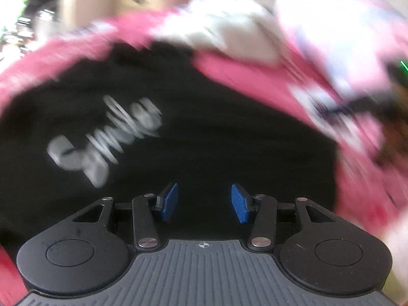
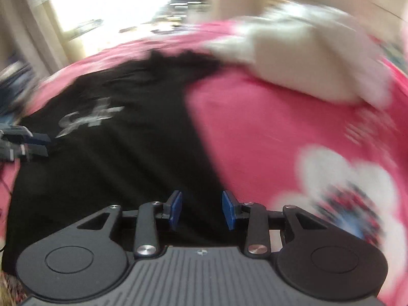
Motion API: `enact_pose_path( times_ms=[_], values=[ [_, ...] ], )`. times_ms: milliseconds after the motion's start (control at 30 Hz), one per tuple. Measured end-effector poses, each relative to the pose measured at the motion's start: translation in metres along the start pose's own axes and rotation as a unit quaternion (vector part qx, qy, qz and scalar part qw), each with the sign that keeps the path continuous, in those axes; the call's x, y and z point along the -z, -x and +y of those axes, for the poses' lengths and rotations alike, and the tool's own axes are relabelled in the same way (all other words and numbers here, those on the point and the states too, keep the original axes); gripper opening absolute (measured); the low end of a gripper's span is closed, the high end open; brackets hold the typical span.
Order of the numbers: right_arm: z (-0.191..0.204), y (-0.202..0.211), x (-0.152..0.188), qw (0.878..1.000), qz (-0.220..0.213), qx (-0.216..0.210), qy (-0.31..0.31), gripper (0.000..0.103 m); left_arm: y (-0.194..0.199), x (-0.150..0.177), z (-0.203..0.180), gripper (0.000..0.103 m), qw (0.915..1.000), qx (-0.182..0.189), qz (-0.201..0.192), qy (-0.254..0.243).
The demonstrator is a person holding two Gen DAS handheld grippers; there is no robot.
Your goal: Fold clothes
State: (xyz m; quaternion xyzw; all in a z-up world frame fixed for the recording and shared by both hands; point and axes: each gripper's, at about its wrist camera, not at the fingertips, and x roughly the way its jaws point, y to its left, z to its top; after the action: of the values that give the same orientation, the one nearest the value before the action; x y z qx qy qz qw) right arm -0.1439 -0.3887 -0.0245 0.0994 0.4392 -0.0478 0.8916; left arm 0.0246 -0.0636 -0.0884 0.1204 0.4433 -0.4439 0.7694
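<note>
A black T-shirt (image 1: pixel 178 127) with a white printed word lies spread on a pink floral bedspread (image 1: pixel 250 81). It also shows in the right wrist view (image 2: pixel 122 153). My left gripper (image 1: pixel 204 202) is open and empty, just above the shirt's lower part. My right gripper (image 2: pixel 201 209) is open and empty over the shirt's right edge. The left gripper's blue-padded tips (image 2: pixel 30 144) show at the far left of the right wrist view, beside the shirt. Both views are motion-blurred.
A pile of white and light clothes (image 1: pixel 229 33) lies on the bedspread beyond the shirt, also in the right wrist view (image 2: pixel 306 58). The bedspread (image 2: pixel 280 127) has large white flowers. A bright window and cluttered shelf (image 2: pixel 114 5) stand behind.
</note>
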Motion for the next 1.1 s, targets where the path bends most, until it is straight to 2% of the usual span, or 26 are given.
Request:
enact_pose_path(
  times_ms=[100, 167, 200, 300, 367, 433, 467, 600, 667, 733, 800, 900, 1000, 1100],
  values=[
    [0.029, -0.03, -0.006, 0.999, 0.021, -0.024, 0.033, 0.037, 0.011, 0.037, -0.024, 0.046, 0.9976, 0.042, 0.053, -0.016],
    [0.032, -0.046, 0.015, 0.997, 0.071, -0.011, 0.024, 0.037, 0.018, 0.062, -0.04, 0.046, 0.9934, 0.069, 0.087, -0.027],
    [0.034, -0.047, 0.033, 0.996, 0.087, -0.001, 0.022, 0.037, 0.026, 0.076, -0.046, 0.046, 0.9936, 0.064, 0.085, -0.038],
    [0.039, -0.017, 0.076, 0.997, 0.076, 0.011, 0.017, 0.037, 0.042, 0.099, -0.056, 0.051, 0.9913, 0.069, 0.109, -0.028],
    [0.036, -0.002, 0.088, 0.995, 0.099, 0.012, -0.002, 0.035, 0.046, 0.11, -0.058, 0.051, 0.9872, 0.083, 0.135, -0.013],
    [0.034, 0.011, 0.086, 0.993, 0.118, 0.021, -0.01, 0.03, 0.052, 0.117, -0.06, 0.051, 0.9865, 0.086, 0.139, -0.01],
    [0.035, 0.016, 0.079, 0.993, 0.114, 0.019, -0.009, 0.029, 0.053, 0.119, -0.062, 0.051, 0.9863, 0.088, 0.139, -0.011],
    [0.061, 0.018, 0.029, 0.999, 0.029, -0.026, 0.031, 0.029, 0.05, 0.117, -0.063, 0.054, 0.9856, 0.087, 0.145, -0.008],
    [0.082, -0.005, 0.011, 0.997, 0.016, -0.062, 0.047, 0.029, 0.051, 0.116, -0.065, 0.055, 0.9857, 0.083, 0.146, -0.01],
    [0.099, -0.029, 0.012, 0.993, 0.03, -0.092, 0.066, 0.029, 0.056, 0.117, -0.064, 0.055, 0.9853, 0.084, 0.148, -0.001],
    [0.106, -0.047, 0.034, 0.987, 0.084, -0.103, 0.09, 0.029, 0.063, 0.12, -0.061, 0.054, 0.985, 0.083, 0.15, 0.014],
    [0.104, -0.043, 0.014, 0.988, 0.068, -0.106, 0.09, 0.03, 0.082, 0.117, -0.043, 0.054, 0.9861, 0.066, 0.14, 0.06],
    [0.101, -0.039, -0.005, 0.989, 0.052, -0.109, 0.09, 0.03, 0.107, 0.099, -0.01, 0.054, 0.9869, 0.06, 0.102, 0.11],
    [0.099, -0.034, -0.024, 0.989, 0.035, -0.111, 0.09, 0.03, 0.122, 0.066, 0.027, 0.054, 0.9888, 0.043, 0.049, 0.134]
  ],
)
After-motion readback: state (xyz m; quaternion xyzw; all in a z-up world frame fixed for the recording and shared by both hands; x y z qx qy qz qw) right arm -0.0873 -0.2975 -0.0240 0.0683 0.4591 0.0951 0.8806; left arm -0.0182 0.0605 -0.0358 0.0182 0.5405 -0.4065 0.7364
